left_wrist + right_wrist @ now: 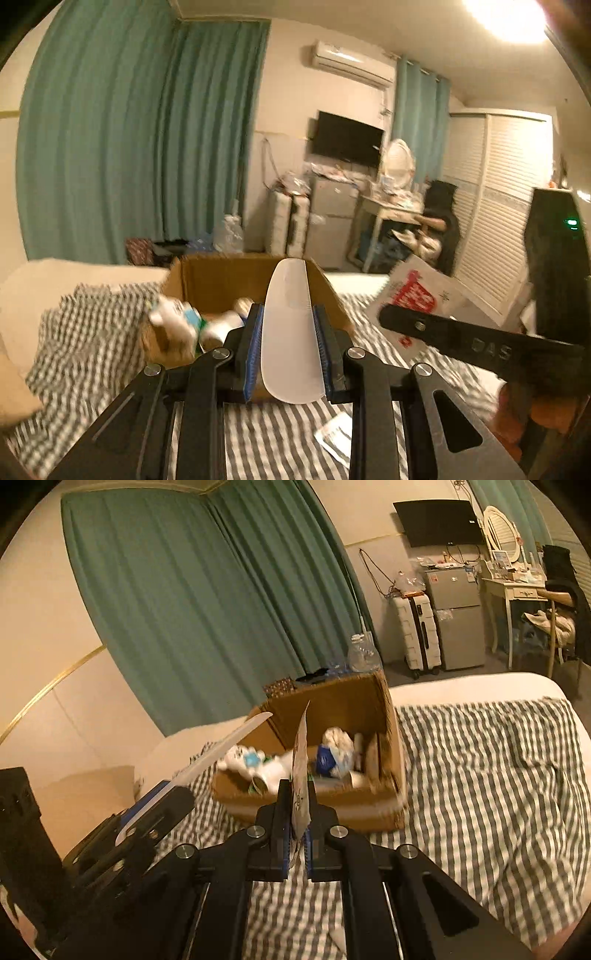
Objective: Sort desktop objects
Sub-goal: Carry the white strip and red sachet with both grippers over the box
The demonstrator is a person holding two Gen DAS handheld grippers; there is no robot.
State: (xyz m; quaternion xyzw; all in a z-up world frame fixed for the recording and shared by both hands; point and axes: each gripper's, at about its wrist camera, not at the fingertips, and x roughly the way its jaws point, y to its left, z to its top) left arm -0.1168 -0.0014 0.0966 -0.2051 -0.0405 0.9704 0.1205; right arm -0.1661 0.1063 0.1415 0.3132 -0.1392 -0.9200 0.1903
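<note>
My left gripper [290, 314] is shut on a white shoehorn [290, 325] that points up over a cardboard box [221, 280]. The box sits on a checked bedspread and holds several bottles and packets [332, 757]. My right gripper [297, 794] is shut on a thin printed packet [301, 771], edge-on, in front of the box [388, 738]. The left gripper with the shoehorn [207, 760] shows at the left of the right wrist view. The packet [417, 291] and a right gripper finger [461, 339] show at the right of the left wrist view.
A small white packet [336, 435] lies on the checked bedspread [480, 775] below my left gripper. Behind the bed are green curtains [184, 590], a suitcase [417, 631], a small fridge [458, 616] and a dressing table [517, 590].
</note>
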